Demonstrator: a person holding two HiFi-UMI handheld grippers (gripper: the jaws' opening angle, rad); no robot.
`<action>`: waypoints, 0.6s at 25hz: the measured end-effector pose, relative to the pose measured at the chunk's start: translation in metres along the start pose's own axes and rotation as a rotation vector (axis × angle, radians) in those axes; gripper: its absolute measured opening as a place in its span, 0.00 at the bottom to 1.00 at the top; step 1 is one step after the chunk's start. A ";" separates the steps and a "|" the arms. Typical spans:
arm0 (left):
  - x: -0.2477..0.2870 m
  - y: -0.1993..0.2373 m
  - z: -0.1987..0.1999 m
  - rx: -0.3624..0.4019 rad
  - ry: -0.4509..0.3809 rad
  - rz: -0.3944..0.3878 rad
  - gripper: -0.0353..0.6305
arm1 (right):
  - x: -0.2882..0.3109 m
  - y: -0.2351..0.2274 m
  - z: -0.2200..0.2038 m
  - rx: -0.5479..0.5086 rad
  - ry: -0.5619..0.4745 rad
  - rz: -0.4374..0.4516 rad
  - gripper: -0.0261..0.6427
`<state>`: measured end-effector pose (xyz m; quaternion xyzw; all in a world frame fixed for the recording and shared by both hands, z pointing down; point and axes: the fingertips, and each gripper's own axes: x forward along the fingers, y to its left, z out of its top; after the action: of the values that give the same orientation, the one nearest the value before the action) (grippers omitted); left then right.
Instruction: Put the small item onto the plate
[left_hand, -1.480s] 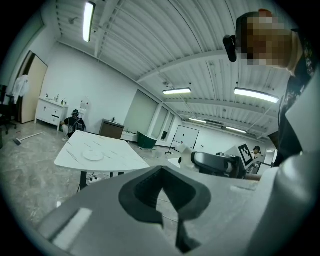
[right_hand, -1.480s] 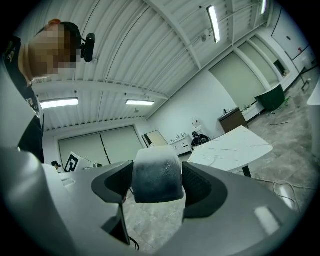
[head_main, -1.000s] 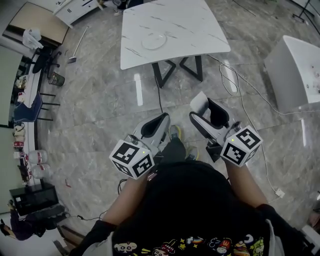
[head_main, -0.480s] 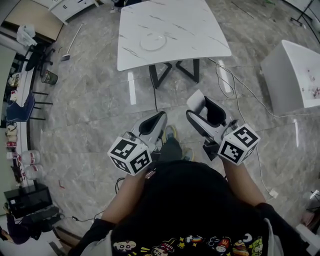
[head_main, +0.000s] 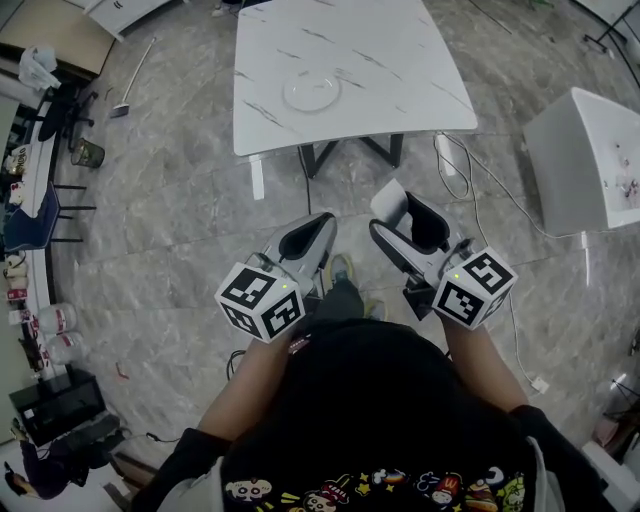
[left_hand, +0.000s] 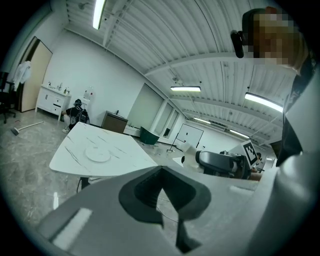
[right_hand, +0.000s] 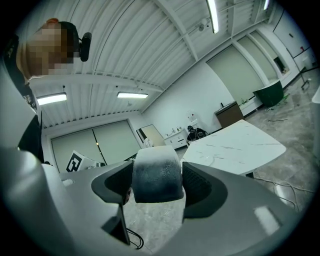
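Marble table (head_main: 370, 60) with its plate (head_main: 312, 92) is drawing nearer; right gripper (head_main: 405, 215) is clamping the small item (right_hand: 156, 172), left gripper (head_main: 318, 228) is staying closed, empty.

The person wears a black top (head_main: 380, 400) with a row of bright cartoon figures (head_main: 400, 492) printed along the frame's bottom edge. The left gripper (head_main: 312, 232) and right gripper (head_main: 402, 205) have pale grey shells with dark inner pads (right_hand: 205, 192). Each carries a white cube (head_main: 262, 300) of black square markers, with a small green light (head_main: 283, 290).
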<state>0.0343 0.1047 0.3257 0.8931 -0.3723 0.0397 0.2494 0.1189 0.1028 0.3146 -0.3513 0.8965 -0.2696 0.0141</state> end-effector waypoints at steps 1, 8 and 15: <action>0.004 0.005 0.001 -0.001 0.008 -0.005 0.05 | 0.006 -0.004 0.000 0.007 0.004 -0.005 0.54; 0.026 0.031 0.009 -0.009 0.048 -0.042 0.05 | 0.038 -0.024 0.007 0.027 0.012 -0.039 0.54; 0.029 0.053 0.046 0.042 0.029 -0.073 0.05 | 0.063 -0.018 0.033 -0.014 -0.019 -0.058 0.54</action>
<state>0.0138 0.0324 0.3150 0.9105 -0.3348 0.0514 0.2374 0.0893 0.0360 0.3054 -0.3798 0.8876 -0.2602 0.0122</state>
